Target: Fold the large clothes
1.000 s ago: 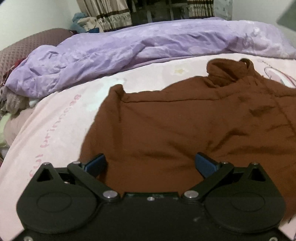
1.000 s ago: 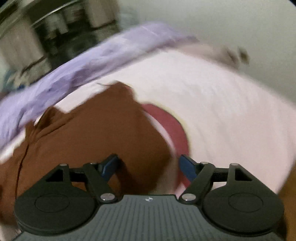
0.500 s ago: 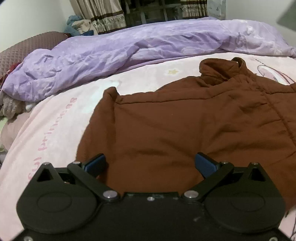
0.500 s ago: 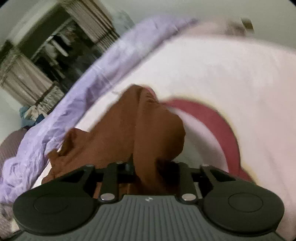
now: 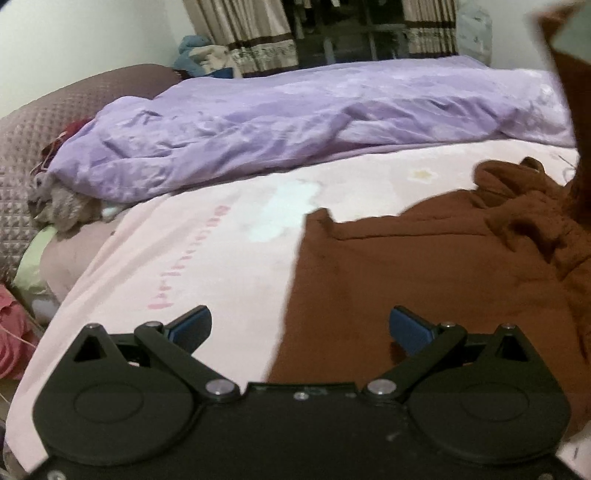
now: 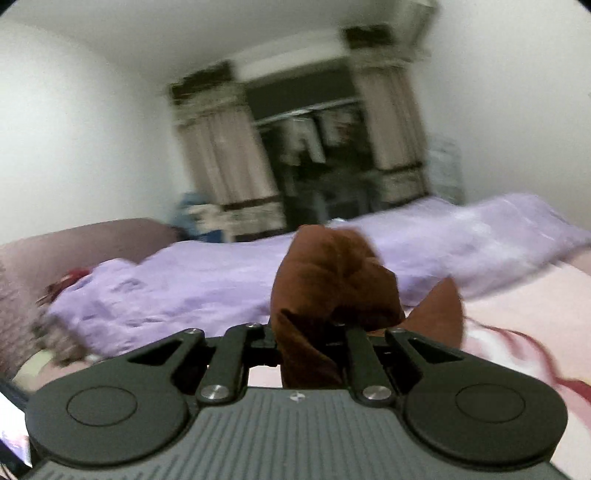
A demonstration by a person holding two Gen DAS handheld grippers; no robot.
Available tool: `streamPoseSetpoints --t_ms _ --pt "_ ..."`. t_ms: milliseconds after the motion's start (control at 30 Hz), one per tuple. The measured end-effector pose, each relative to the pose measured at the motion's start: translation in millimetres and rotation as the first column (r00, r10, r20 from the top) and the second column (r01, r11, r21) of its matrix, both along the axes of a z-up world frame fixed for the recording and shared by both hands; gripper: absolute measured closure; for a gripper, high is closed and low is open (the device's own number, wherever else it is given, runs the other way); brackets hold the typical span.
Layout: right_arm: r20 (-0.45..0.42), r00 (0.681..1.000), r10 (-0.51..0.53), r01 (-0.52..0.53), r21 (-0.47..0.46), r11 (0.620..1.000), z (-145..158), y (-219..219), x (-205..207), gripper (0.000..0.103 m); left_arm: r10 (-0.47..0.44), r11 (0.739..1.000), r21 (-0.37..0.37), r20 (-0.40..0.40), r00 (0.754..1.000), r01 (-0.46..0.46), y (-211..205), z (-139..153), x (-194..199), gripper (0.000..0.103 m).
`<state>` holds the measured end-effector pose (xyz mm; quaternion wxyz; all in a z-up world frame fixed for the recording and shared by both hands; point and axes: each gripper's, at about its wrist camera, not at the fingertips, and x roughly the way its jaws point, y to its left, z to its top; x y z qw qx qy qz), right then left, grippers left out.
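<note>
Rumpled brown garment (image 5: 424,273), one part lifted.

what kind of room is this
Most likely a bedroom: a bed with a pink printed sheet, a rumpled purple duvet along its far side, and curtains framing a dark window behind.
</note>
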<state>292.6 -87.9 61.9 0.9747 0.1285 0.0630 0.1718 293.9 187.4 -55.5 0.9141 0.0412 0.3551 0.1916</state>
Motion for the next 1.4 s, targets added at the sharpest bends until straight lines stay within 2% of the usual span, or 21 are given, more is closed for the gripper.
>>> streamPoseSetpoints --t_ms 133,300,367,433,533,633,700,733,800,833,967,1100,1233,1300,1367,1400 --pt "0.023 0.993 0.113 -0.112 -0.017 0.994 8.1 62.6 -7.9 0.091 0.037 0.999 -0.017 -0.003 0.999 -0.037 28.4 -1.9 -12.7 0.000" --pt "-0.058 0.981 0.185 -0.190 -0.098 0.977 -25.3 124.0 -20.2 0.091 0.058 0.997 -0.046 -0.043 0.997 -0.060 54.4 -24.1 -22.9 0.000" --pt "-0.127 0.971 0.201 -0.214 -0.095 0.972 -41.7 135.0 -17.2 0.091 0.069 0.995 -0.067 -0.058 0.996 -0.073 63.3 -33.7 -28.7 0.000" --pt "-0.165 0.963 0.214 -0.230 -0.083 0.970 -45.1 145.0 -17.0 0.091 0.077 0.993 -0.080 -0.068 0.995 -0.083 70.4 -39.1 -32.7 0.000" --pt "-0.123 0.962 0.246 -0.258 -0.095 0.962 -29.7 156.3 -21.5 0.092 0.083 0.993 -0.084 -0.066 0.994 -0.089 73.7 -37.1 -33.3 0.000" --pt "-0.129 0.963 0.238 -0.253 -0.118 0.960 -33.8 159.2 -25.8 0.092 0.088 0.992 -0.090 -0.060 0.994 -0.093 72.6 -36.6 -34.2 0.000" --pt "-0.190 0.964 0.186 -0.216 -0.149 0.965 -56.7 161.7 -18.6 0.092 0.091 0.990 -0.104 -0.067 0.994 -0.098 71.9 -43.9 -32.2 0.000" --pt "-0.244 0.956 0.163 -0.205 -0.156 0.966 -73.2 164.2 -10.6 0.092 0.095 0.989 -0.109 -0.077 0.992 -0.103 70.8 -48.6 -32.6 0.000" --pt "-0.351 0.921 0.171 -0.222 -0.111 0.969 -101.7 160.9 4.2 0.092 0.103 0.987 -0.110 -0.105 0.989 -0.115 67.7 -58.7 -31.9 0.000" --pt "-0.360 0.916 0.179 -0.233 -0.113 0.966 -108.7 160.9 5.0 0.092 0.109 0.987 -0.106 -0.112 0.988 -0.121 65.8 -62.7 -31.9 0.000" --pt "-0.294 0.944 0.152 -0.214 -0.193 0.958 -104.2 168.8 -14.0 0.090 0.127 0.985 -0.107 -0.110 0.986 -0.139 62.6 -62.6 -35.3 0.000" --pt "-0.313 0.934 0.170 -0.229 -0.162 0.960 -108.4 164.3 -11.7 0.090 0.138 0.985 -0.088 -0.109 0.985 -0.147 55.3 -59.5 -37.2 0.000" --pt "-0.316 0.933 0.169 -0.233 -0.177 0.956 -107.8 167.9 -11.3 0.090 0.159 0.983 -0.073 -0.113 0.981 -0.168 54.8 -56.2 -37.7 0.000" --pt "-0.296 0.940 0.170 -0.235 -0.201 0.951 -96.1 169.8 -16.2 0.086 0.161 0.983 -0.073 -0.086 0.983 -0.167 54.5 -43.7 -41.1 0.000" --pt "-0.268 0.945 0.187 -0.245 -0.200 0.949 -80.8 168.8 -22.5 0.073 0.156 0.985 -0.066 -0.046 0.987 -0.158 52.1 -24.2 -48.9 0.000" --pt "-0.263 0.946 0.190 -0.243 -0.185 0.952 -71.9 164.9 -25.8 0.070 0.151 0.986 -0.062 -0.023 0.988 -0.152 50.7 -14.2 -53.0 0.000"
